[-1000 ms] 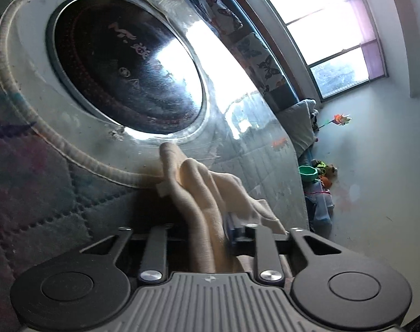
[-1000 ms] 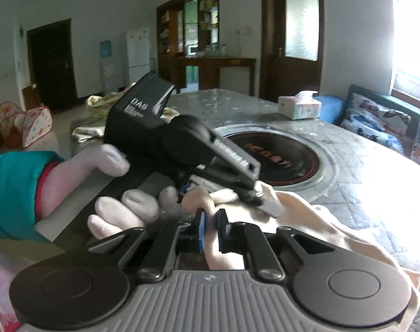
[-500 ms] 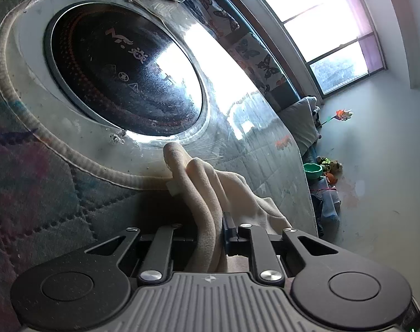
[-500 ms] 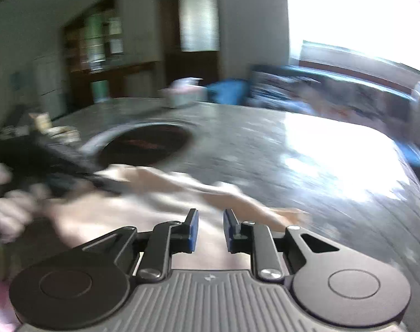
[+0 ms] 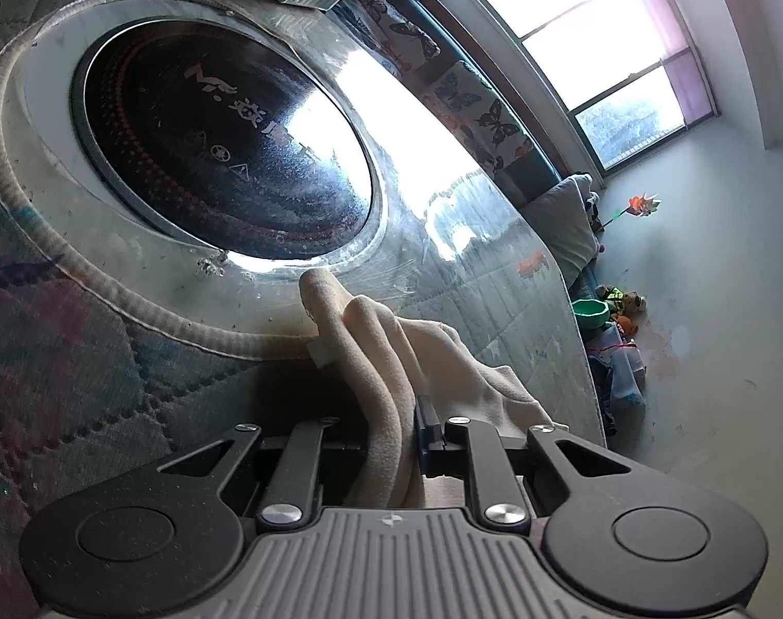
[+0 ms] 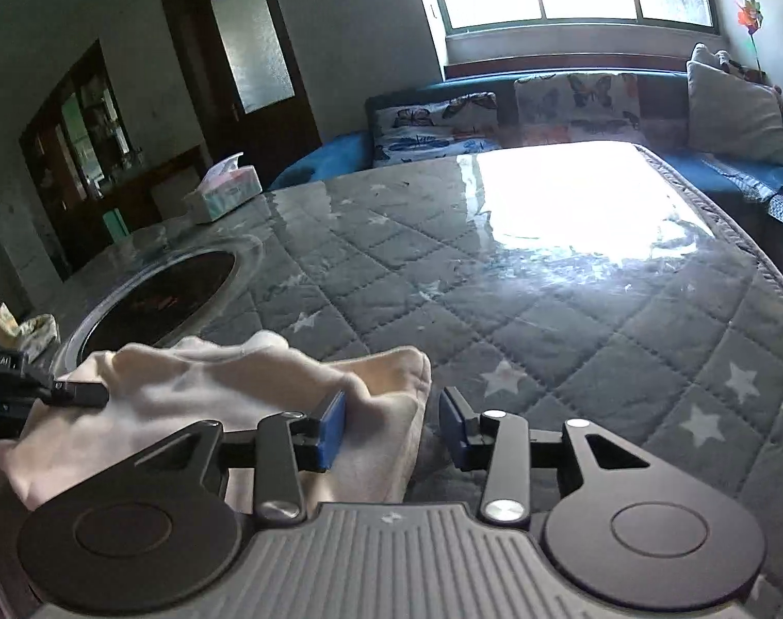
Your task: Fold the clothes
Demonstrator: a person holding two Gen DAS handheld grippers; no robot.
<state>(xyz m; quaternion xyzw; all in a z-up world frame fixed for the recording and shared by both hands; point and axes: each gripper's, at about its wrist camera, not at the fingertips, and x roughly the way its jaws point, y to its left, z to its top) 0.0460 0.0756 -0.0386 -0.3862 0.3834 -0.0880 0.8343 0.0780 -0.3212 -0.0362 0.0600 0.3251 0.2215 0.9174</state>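
Observation:
A cream garment (image 5: 391,361) lies bunched on the quilted table cover (image 5: 71,361) beside the round black cooktop (image 5: 221,139). My left gripper (image 5: 391,428) is shut on a fold of it; the cloth runs forward from between the fingers. In the right wrist view the same garment (image 6: 226,387) lies at lower left, with the left gripper's tip (image 6: 77,394) on its left end. My right gripper (image 6: 391,423) is open, and the garment's right edge sits between its blue pads (image 6: 332,425).
A tissue box (image 6: 224,193) stands on the far side of the table. Another small cloth (image 6: 25,327) lies at the left edge. A sofa with butterfly cushions (image 6: 572,98) runs under the window. Glare covers the table's far right.
My right gripper has swung right, away from the left hand, and opened its jaws wider around the garment's edge. My left gripper keeps its hold and has barely moved.

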